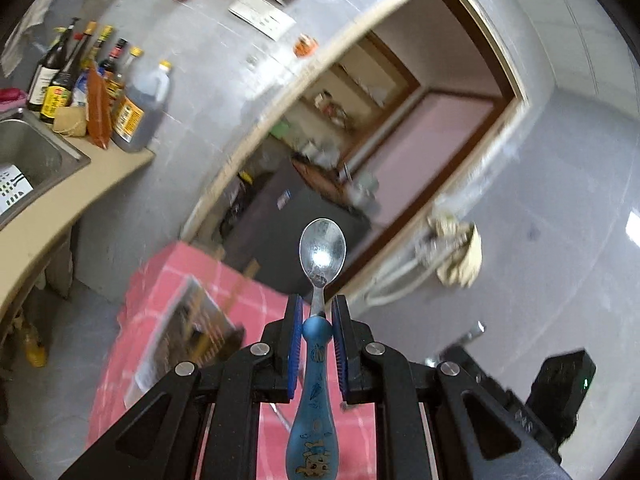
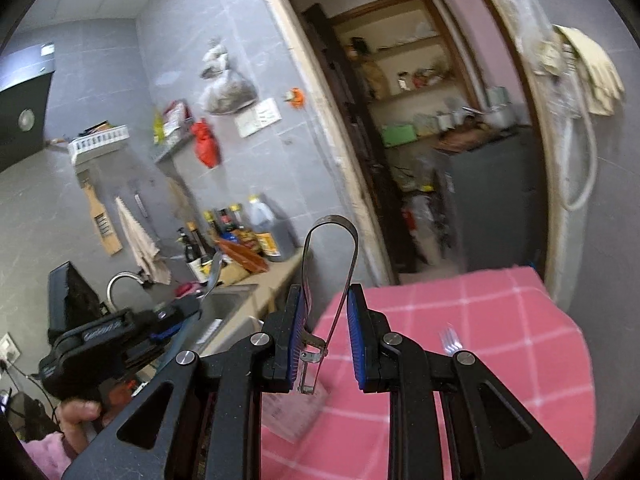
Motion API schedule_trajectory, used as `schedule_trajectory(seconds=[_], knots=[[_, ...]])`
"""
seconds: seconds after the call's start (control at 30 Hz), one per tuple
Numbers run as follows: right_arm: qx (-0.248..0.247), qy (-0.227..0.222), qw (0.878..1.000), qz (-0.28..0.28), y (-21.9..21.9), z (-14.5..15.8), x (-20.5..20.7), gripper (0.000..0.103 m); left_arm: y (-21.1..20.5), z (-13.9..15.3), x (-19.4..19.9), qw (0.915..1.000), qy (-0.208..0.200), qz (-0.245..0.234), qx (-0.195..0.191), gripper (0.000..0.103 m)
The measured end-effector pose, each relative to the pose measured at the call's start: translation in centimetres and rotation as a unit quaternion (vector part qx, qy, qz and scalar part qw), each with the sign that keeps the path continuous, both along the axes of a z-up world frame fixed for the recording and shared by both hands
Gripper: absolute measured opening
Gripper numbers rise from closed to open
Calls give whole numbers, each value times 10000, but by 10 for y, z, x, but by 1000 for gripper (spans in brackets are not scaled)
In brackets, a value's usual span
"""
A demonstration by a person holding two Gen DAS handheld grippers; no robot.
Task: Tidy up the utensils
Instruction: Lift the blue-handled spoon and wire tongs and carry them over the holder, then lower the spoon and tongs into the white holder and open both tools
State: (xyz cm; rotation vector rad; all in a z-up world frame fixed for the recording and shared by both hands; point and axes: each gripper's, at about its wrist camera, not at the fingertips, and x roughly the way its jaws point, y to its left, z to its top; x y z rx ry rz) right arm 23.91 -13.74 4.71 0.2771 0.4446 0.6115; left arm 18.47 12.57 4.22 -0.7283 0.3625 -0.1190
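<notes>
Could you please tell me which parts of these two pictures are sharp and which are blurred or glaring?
Left wrist view: the spoon and left claw are sharp, with glare on the bowl; the doorway behind is motion-smeared. Right wrist view: the metal tongs and right claw are crisp; the fork and shelves are blurred.

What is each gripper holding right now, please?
Left gripper: closed on a spoon with a blue handle.
Right gripper: closed on metal tongs.
</notes>
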Motion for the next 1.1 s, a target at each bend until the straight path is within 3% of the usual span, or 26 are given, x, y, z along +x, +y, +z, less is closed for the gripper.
schedule_trajectory(seconds=[0.23, 0.43, 0.77, 1.1], knots=[[-325, -200, 9984, 413, 59, -7, 6, 19, 31, -29, 20, 9986, -279, 300, -320, 14], [-597, -241, 9965, 542, 86, -19, 7, 19, 37, -44, 30, 9976, -541, 350, -266, 14], [-375, -349, 9969, 603, 93, -27, 11, 19, 33, -61, 35, 9959, -808, 394, -38, 14], [-263, -312, 9967, 698, 93, -32, 11, 19, 25, -69, 38, 9957, -806, 414, 199, 14]])
